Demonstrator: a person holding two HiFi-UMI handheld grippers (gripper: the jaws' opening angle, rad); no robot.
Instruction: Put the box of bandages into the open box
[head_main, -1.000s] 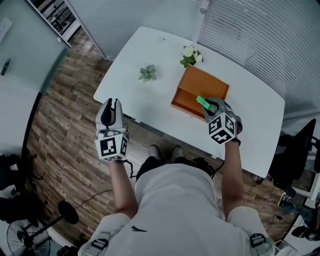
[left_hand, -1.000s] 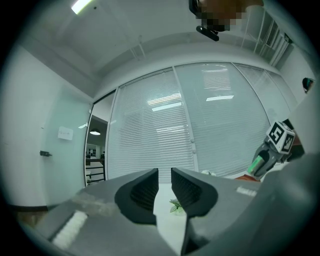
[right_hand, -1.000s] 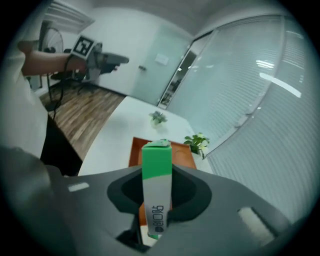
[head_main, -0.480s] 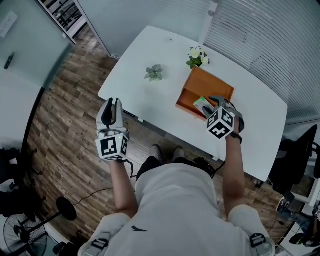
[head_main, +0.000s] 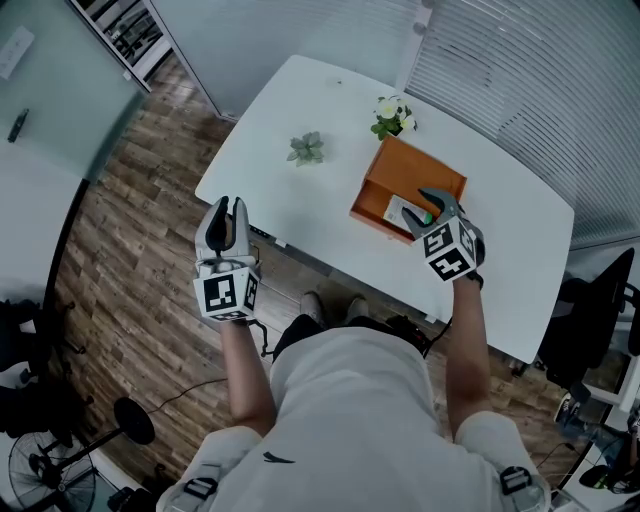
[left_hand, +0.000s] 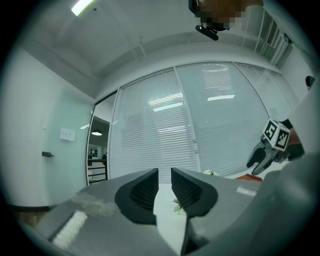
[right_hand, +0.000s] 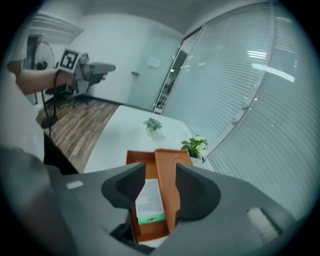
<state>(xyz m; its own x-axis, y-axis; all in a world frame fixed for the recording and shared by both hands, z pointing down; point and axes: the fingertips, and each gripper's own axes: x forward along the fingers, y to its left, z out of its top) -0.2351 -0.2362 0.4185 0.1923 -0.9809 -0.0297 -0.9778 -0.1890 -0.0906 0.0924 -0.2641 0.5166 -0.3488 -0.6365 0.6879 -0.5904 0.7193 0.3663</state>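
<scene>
The white-and-green box of bandages lies flat inside the open orange box on the white table. In the right gripper view the box of bandages rests in the orange box's left compartment, below and between the jaws, which do not touch it. My right gripper hovers just over the orange box's near side. Its jaws are opening, and my right gripper holds nothing. My left gripper stays off the table's left edge, above the wood floor, with its jaws together. Nothing is held in my left gripper.
A small succulent and a white-flowered plant stand on the white table behind and left of the orange box. A black chair is at the right. A fan stands on the floor at bottom left.
The box of bandages has left my right gripper's jaws and now lies in the orange box. The right jaws have spread apart. The left gripper has stayed put.
</scene>
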